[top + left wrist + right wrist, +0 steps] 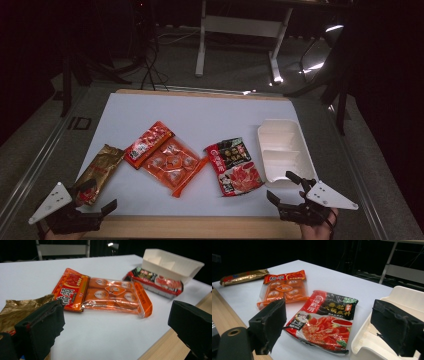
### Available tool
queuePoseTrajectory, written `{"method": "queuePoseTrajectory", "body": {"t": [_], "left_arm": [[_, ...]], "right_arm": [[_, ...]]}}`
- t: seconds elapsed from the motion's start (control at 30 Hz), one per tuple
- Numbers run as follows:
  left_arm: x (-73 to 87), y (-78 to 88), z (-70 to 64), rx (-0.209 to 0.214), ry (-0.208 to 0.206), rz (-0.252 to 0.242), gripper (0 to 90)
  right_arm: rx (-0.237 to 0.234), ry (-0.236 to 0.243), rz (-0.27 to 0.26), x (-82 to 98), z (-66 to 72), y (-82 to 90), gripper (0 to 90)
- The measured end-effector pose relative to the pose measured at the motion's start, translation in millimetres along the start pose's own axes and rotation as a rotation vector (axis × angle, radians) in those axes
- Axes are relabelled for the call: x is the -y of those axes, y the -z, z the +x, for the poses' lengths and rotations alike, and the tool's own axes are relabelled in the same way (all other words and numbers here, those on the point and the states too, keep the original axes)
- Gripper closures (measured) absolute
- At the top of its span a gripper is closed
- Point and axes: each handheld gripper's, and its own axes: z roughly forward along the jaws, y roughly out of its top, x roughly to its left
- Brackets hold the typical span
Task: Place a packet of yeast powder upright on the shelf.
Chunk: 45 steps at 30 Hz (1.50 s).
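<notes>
White sheet [210, 112]: covers table top, wooden edge [200, 226] exposed along near side.
Red-orange packet [148, 144]: flat on sheet, left of centre, lying diagonal, yellow and white print.
Clear orange pack [172, 164]: flat, just right of red-orange packet, edges meeting; red-orange packet appears to overlap it in left gripper view. Round orange pieces in rows inside.
Beyond table: white desk frame [240, 25] on grey floor, dark cables [150, 70] trailing left of it, dark chair [325, 60] at right. Background dim.

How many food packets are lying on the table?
4: a gold packet at the left, a small orange-red packet, a clear orange packet mid-table, and a red-black packet beside the white tray.
</notes>
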Motion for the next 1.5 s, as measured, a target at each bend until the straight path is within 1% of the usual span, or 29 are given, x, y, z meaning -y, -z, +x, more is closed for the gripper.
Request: {"method": "queuePoseTrajectory", "body": {"t": [0.03,0.1,0.17,0.27,0.33,0.4,0.47,0.53,0.57,0.6,0.63,0.67,0.7,0.73,0.77,0.87,0.9,0.97,1.0,1.03,1.13,1.17,1.2,1.23,1.37,1.4,1.43,1.47,1.5], "left_arm": [[0.1,-1.2,-2.6,0.005,-0.014,0.026,1.1],[-0.3,-0.7,-4.5,-0.002,-0.018,0.033,1.1],[-0.1,0.3,-5.5,-0.008,-0.014,0.033,1.1],[-0.1,2.2,-7.8,-0.015,-0.012,0.025,1.1],[0.6,1.4,-9.3,-0.026,-0.020,0.045,1.1],[0.8,1.8,-9.1,-0.030,-0.016,0.044,1.1],[1.0,4.6,-8.2,-0.031,-0.003,0.031,1.1],[1.6,6.4,-6.5,-0.028,0.000,0.026,1.1],[2.1,6.2,-6.0,-0.027,0.005,0.033,1.1],[1.5,6.0,-6.4,-0.023,-0.002,0.030,1.1],[1.5,6.0,-6.4,-0.023,-0.002,0.030,1.1],[0.0,4.4,-6.8,-0.024,-0.017,0.032,1.1],[-0.4,3.5,-6.5,-0.019,-0.016,0.032,1.1],[-0.4,3.5,-6.5,-0.019,-0.016,0.032,1.1],[-0.9,-0.6,-3.9,-0.015,-0.011,0.046,1.1],[-2.6,-2.3,-0.6,-0.004,-0.004,0.045,1.1],[-4.5,-1.6,3.3,-0.002,0.002,0.037,1.1],[-5.5,-0.9,5.6,-0.004,0.010,0.033,1.1],[-6.7,0.0,7.9,-0.003,0.018,0.026,1.1],[-10.4,1.7,12.3,-0.021,0.024,0.027,1.1],[-14.5,3.0,15.7,-0.024,0.031,0.025,1.2],[-19.9,4.6,20.3,-0.037,0.017,0.033,1.2],[-19.9,4.6,20.3,-0.037,0.017,0.033,1.2],[-22.2,5.1,22.4,-0.047,0.018,0.031,1.2],[-31.6,7.8,33.5,-0.065,0.013,0.035,1.2],[-36.0,9.3,38.2,-0.084,0.005,0.035,1.2],[-36.0,9.3,38.2,-0.084,0.005,0.035,1.2],[-40.4,9.9,44.4,-0.084,0.007,0.039,1.2],[-40.4,9.9,44.4,-0.084,0.007,0.039,1.2]], "right_arm": [[-0.018,-0.013,0.009,0.5,-1.8,-1.5,14.0],[-0.031,-0.029,0.010,0.5,-2.0,-0.7,16.2],[0.003,-0.021,0.009,-0.6,1.3,0.2,12.6],[0.001,-0.014,0.011,-1.4,2.9,0.4,12.6],[-0.003,0.010,0.017,-3.9,7.9,-0.9,12.6],[0.032,0.034,0.019,-4.9,9.7,-2.9,12.6],[0.035,0.030,0.019,-4.7,9.0,-3.8,12.6],[0.023,-0.007,0.015,-2.6,4.7,-3.3,12.6],[0.042,-0.014,0.020,-2.1,4.1,-2.6,12.5],[0.055,-0.008,0.033,-2.0,3.7,-1.9,12.6],[0.036,0.001,0.036,-1.9,3.2,-1.5,12.6],[0.046,0.010,0.042,-2.0,3.7,-0.9,12.8],[0.070,0.030,0.042,-2.5,4.5,-0.4,13.4],[0.070,0.030,0.042,-2.5,4.5,-0.4,13.4],[0.041,0.020,0.025,-4.0,3.6,0.3,13.3],[0.056,0.016,0.024,-4.1,4.4,1.0,13.2],[0.037,-0.002,0.020,-4.7,4.1,1.0,13.2],[0.029,0.005,0.032,-6.3,4.4,-0.9,13.1],[0.008,0.007,0.037,-7.4,4.2,-2.1,12.4],[-0.003,0.008,0.045,-8.6,4.3,-3.3,12.2],[-0.014,0.011,0.033,-9.3,5.8,-3.9,11.0],[0.015,0.024,0.024,-10.7,8.8,-4.2,10.5],[0.017,0.016,0.023,-11.8,9.8,-4.1,10.4],[-0.018,-0.001,0.014,-12.2,9.2,-3.6,10.4],[-0.009,-0.015,0.005,-13.2,10.0,-3.9,10.4],[-0.013,-0.019,0.008,-13.3,10.0,-4.5,10.4],[-0.028,-0.018,0.009,-13.3,10.2,-5.0,10.4],[-0.021,-0.011,0.002,-13.0,11.9,-4.7,10.5],[-0.021,-0.011,0.002,-13.0,11.9,-4.7,10.5]]}}
